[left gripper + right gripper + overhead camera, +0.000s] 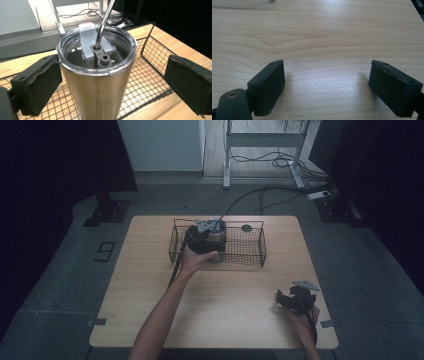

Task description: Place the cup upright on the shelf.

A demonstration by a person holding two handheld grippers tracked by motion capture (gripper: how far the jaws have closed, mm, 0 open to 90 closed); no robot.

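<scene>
Stainless-steel tumbler with clear plastic lid [96, 82] stands upright inside the black wire-mesh basket [155, 53], toward its left half as seen from the high view. Metal straw [103, 23] goes through the rear hole of the lid's grey slider and leans slightly to the right in the left gripper view.

Left gripper [110, 85] is at the basket, jaws spread wide with the tumbler between them. Left pad sits just beside the tumbler wall, possibly touching the lid rim; cannot tell for sure. Right pad is well apart from it. Not clamped on anything. In the high view the person's left hand [195, 260] holds this gripper over the basket's near edge.

Basket [255, 247] sits at the far middle of the light wood table [225, 310]. Small dark round object [246, 228] lies just beyond its far side on the tabletop; too small to identify.

Right gripper [290, 300] is low over the near right part of the table, held by the right hand [302, 320], well apart from the basket. Its jaws are wide open over bare wood grain, nothing between them.
</scene>
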